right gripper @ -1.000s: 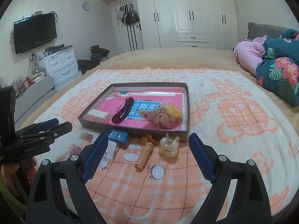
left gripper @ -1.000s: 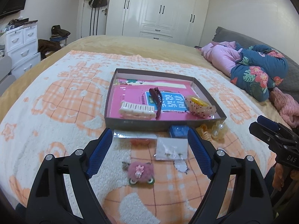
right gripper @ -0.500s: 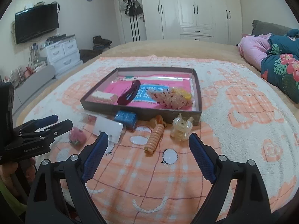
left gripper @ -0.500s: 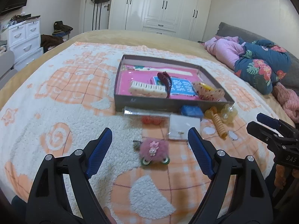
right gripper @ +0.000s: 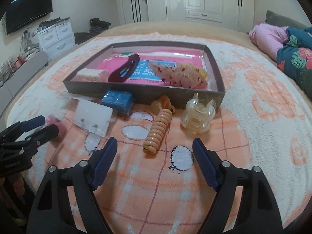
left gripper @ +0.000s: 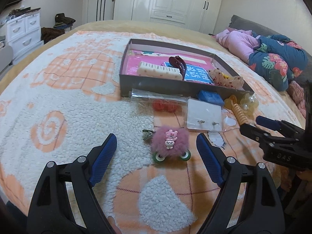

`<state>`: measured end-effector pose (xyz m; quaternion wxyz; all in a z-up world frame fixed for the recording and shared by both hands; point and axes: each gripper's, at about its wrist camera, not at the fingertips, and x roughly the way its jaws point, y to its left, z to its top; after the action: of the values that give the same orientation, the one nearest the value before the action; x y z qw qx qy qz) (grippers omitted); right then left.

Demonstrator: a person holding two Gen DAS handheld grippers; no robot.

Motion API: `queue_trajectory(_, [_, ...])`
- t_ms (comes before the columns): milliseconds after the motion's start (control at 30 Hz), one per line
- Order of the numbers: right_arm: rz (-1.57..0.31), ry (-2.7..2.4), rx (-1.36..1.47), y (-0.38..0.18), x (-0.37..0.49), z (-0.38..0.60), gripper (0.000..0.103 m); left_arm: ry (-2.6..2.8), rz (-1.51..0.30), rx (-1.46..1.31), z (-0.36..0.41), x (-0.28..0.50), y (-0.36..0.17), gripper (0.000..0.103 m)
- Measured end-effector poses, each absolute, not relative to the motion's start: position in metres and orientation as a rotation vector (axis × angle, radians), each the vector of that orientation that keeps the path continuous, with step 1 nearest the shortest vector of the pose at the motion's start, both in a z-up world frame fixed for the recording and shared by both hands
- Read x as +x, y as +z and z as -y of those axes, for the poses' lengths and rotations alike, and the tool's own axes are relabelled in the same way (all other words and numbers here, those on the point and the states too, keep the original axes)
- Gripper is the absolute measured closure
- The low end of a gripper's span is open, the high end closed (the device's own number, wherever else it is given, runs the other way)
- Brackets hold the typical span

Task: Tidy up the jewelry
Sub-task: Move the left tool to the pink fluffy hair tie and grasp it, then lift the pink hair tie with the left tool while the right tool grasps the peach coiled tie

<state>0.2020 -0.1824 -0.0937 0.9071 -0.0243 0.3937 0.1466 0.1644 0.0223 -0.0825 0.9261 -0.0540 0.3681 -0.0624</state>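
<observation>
Orange-and-white fleece blanket [left gripper: 81, 105] covers the bed, and the jewelry lies spread on it. A shallow dark box [left gripper: 175, 87] with a pink lining sits toward the middle of the blanket; inside it lie a cream comb clip [left gripper: 159, 71], a dark red hair clip [left gripper: 178, 64] and a speckled translucent claw clip [right gripper: 179, 74] at the box's right side.

Along the box's near wall, outside it, sit a clear plastic sleeve [left gripper: 156, 95], something red [left gripper: 164, 106] under that sleeve, a small blue box [right gripper: 117, 99], an orange coil hair tie [right gripper: 158, 131] and a clear claw clip [right gripper: 198, 118]. A white card [left gripper: 203, 118] carrying two stud earrings lies just in front of the blue box.

The left gripper [left gripper: 156, 148] hangs low over the blanket with its jaws wide apart, holding nothing; a fluffy pink pompom clip [left gripper: 170, 143] with a small bear charm lies between the blue fingers [left gripper: 102, 156], touching neither. The right gripper [right gripper: 155, 154] also has its jaws spread and empty, the near end of the coil hair tie lying just ahead of the gap. Each gripper shows at the edge of the other's view.
</observation>
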Motion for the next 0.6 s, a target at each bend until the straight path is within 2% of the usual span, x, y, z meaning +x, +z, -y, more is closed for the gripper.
queue_trajectory(200, [-0.840, 0.290, -0.054, -0.103, 0.214, 0.179, 0.044, -0.139, -0.758, -0.098, -0.015, 0.169, -0.087, 0.028])
queue_trajectory(267, [-0.836, 0.295, -0.058, -0.103, 0.216, 0.178, 0.051, -0.144, -0.759, -0.094, -0.013, 0.169, -0.087, 0.029])
queue_trajectory(367, [-0.834, 0.303, -0.066, -0.104, 0.218, 0.176, 0.066, -0.151, -0.760, -0.081, -0.010, 0.169, -0.088, 0.042])
queue_trajectory(433, [-0.829, 0.319, -0.079, -0.104, 0.217, 0.175, 0.079, -0.152, -0.766, -0.070, -0.010, 0.170, -0.089, 0.051])
queue_trajectory(467, [-0.827, 0.321, -0.086, -0.104, 0.216, 0.175, 0.080, -0.151, -0.769, -0.070, -0.011, 0.170, -0.089, 0.063])
queue_trajectory(600, [-0.827, 0.337, -0.072, -0.104, 0.212, 0.177, 0.084, -0.156, -0.779, -0.076, -0.013, 0.171, -0.088, 0.065])
